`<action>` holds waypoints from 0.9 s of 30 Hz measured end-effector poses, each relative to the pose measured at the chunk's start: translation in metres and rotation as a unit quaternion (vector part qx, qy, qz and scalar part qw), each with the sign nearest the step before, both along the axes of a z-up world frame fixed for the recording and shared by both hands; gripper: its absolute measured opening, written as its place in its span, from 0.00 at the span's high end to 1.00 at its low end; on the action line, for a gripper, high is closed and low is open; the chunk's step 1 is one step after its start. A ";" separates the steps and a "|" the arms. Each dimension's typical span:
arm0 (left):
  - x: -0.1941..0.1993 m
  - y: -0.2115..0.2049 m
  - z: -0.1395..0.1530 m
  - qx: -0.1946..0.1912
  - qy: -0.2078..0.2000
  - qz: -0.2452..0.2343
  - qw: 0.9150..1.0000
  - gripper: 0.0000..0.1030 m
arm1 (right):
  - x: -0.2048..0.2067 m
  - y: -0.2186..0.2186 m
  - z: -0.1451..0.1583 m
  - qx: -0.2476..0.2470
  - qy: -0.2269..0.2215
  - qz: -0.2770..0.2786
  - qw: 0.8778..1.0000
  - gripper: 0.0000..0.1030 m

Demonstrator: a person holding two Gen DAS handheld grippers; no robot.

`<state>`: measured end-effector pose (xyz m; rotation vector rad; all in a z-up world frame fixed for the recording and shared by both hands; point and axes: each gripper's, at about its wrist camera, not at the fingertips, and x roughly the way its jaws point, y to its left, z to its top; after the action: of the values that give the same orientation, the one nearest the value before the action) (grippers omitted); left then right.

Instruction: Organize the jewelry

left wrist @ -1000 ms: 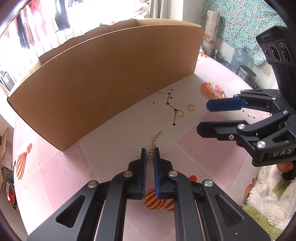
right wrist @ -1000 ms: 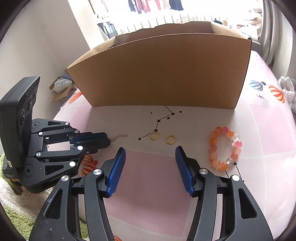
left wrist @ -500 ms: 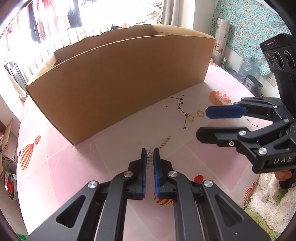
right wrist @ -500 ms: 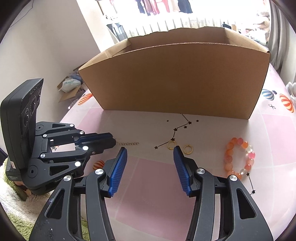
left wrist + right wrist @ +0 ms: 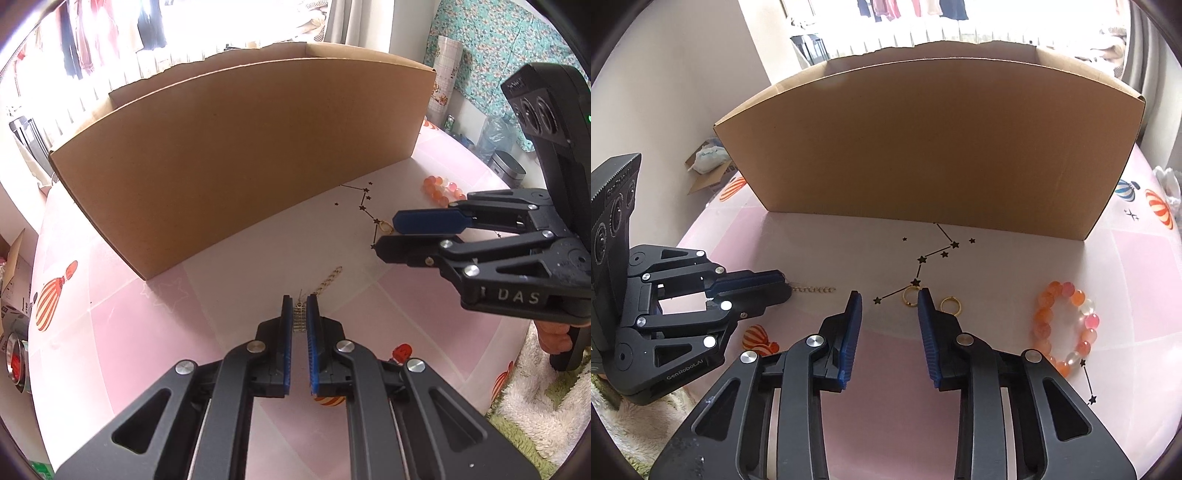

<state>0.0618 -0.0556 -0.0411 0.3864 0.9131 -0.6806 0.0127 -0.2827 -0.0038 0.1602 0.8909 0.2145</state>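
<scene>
Pink tablecloth [image 5: 1108, 280]: left fingers [image 5: 300, 314] clench the gold chain [image 5: 327, 282]; right fingers [image 5: 888, 314], closing, flank a ring [image 5: 909, 296].

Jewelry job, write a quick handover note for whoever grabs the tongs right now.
Left tongs: shut on the gold chain, whose free end trails on the table.
Right tongs: closing, nothing between the pads; tips sit just short of the left gold ring.
Second gold ring lies beside it, partly behind the right pad. Orange bead bracelet lies further right on the table.
Cardboard box stands behind everything; its inside is not visible.
Done: chain gripped.
Left: stow the chain, then both rings and the bracelet.
</scene>
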 end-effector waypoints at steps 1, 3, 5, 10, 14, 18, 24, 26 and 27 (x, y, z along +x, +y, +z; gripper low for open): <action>0.000 -0.001 0.000 0.000 0.000 -0.001 1.000 0.93 | 0.001 0.000 0.000 -0.003 -0.001 0.000 1.000 0.74; 0.002 -0.001 0.000 -0.001 0.001 -0.002 1.000 0.93 | 0.001 0.003 0.000 -0.007 -0.002 -0.001 1.000 0.75; 0.003 -0.002 -0.001 -0.002 0.002 -0.002 1.000 0.93 | 0.004 0.006 -0.001 -0.016 -0.005 0.000 1.000 0.76; 0.003 -0.001 -0.001 -0.003 0.003 -0.003 1.000 0.93 | 0.004 0.017 -0.002 -0.036 -0.009 0.001 0.999 0.81; 0.003 -0.001 -0.002 -0.003 0.003 -0.004 1.000 0.93 | 0.003 0.028 -0.002 -0.064 -0.017 0.007 0.998 0.82; 0.003 -0.001 -0.002 -0.004 0.003 -0.005 1.000 0.93 | 0.004 0.037 -0.001 -0.082 -0.020 0.008 0.996 0.85; 0.003 -0.003 -0.003 -0.007 0.004 -0.004 1.000 0.93 | 0.009 0.060 -0.002 -0.099 -0.021 0.008 0.995 0.91; 0.004 -0.003 -0.003 -0.008 0.004 -0.004 1.000 0.93 | 0.005 0.060 -0.001 -0.105 -0.021 0.009 0.994 0.91; 0.004 -0.003 -0.003 -0.008 0.003 -0.004 1.000 0.93 | 0.005 0.063 -0.001 -0.107 -0.022 0.010 0.994 0.91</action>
<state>0.0656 -0.0587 -0.0437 0.3735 0.9127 -0.6965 0.0178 -0.2200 -0.0048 -0.0526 0.8658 0.1391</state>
